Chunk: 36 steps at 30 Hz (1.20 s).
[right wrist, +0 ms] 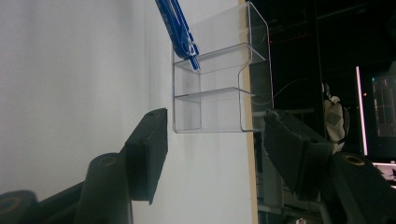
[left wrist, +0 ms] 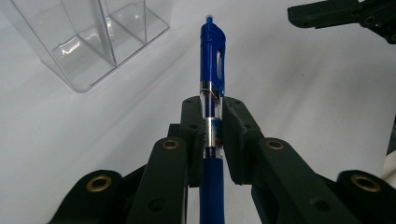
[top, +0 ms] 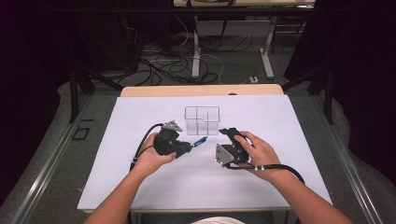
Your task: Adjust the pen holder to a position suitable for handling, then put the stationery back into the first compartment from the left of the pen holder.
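Pen (left wrist: 212,60), blue with clear midsection, clamped in left claw (left wrist: 212,135)

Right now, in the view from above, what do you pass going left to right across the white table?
Left gripper → blue pen clamped in it → right gripper, nothing between its jaws. The clear plastic organizer sits farther back, above the gap between them.
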Each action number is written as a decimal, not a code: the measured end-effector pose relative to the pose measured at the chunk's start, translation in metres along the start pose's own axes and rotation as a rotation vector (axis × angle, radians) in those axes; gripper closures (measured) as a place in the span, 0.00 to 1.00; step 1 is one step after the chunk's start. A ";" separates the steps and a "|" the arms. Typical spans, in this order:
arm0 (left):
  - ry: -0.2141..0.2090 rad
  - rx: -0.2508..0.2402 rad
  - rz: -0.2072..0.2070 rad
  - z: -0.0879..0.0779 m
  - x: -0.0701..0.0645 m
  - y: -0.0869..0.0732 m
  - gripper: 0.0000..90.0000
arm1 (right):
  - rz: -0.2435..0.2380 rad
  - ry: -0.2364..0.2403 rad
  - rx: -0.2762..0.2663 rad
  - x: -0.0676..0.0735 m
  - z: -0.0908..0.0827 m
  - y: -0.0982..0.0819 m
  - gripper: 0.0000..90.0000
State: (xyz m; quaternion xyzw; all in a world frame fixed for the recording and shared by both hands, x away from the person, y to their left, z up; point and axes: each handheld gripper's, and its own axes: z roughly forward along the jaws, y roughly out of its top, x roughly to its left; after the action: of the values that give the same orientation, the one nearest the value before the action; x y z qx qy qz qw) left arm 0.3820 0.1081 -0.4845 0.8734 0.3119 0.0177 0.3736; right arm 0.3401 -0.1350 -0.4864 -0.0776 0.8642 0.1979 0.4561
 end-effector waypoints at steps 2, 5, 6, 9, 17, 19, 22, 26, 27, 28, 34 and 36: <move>0.000 -0.003 0.007 0.001 -0.001 0.001 0.89 | 0.000 0.004 -0.006 0.002 0.001 0.002 0.49; -0.007 0.002 0.008 0.002 -0.002 0.003 0.89 | -0.043 0.016 -0.011 0.003 0.003 0.006 0.52; -0.008 0.002 0.007 0.003 -0.002 0.003 0.89 | -0.057 0.014 -0.020 0.003 0.004 0.006 0.53; -0.011 0.002 -0.010 0.004 -0.004 0.005 0.89 | -0.076 0.021 -0.023 0.006 0.005 0.008 0.55; -0.027 0.009 -0.001 0.011 -0.010 0.012 0.89 | -0.164 0.030 -0.008 0.010 0.009 0.011 0.59; -0.026 0.021 0.001 0.012 -0.012 0.014 0.89 | -0.192 0.028 -0.004 0.011 0.010 0.012 0.59; -0.025 0.024 0.002 0.014 -0.014 0.017 0.89 | -0.229 0.044 0.013 0.012 0.011 0.013 0.60; -0.033 0.038 0.014 0.016 -0.018 0.023 0.89 | -0.270 0.037 0.011 0.015 0.013 0.016 0.64; -0.033 0.042 0.020 0.017 -0.019 0.024 0.89 | -0.281 0.043 0.022 0.015 0.013 0.016 0.65; -0.032 0.042 0.021 0.017 -0.020 0.026 0.89 | -0.281 0.043 0.022 0.015 0.013 0.016 0.65; -0.044 0.045 0.043 0.018 -0.026 0.034 0.89 | -0.307 0.024 0.022 0.019 0.015 0.019 0.69; -0.049 0.039 0.046 0.019 -0.028 0.036 0.89 | -0.317 0.021 0.022 0.020 0.016 0.019 0.73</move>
State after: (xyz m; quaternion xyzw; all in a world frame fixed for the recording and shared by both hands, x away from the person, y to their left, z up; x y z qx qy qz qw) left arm 0.3833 0.0614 -0.4688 0.8877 0.2826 -0.0011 0.3635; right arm 0.3346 -0.1101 -0.5054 -0.2098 0.8481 0.1131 0.4732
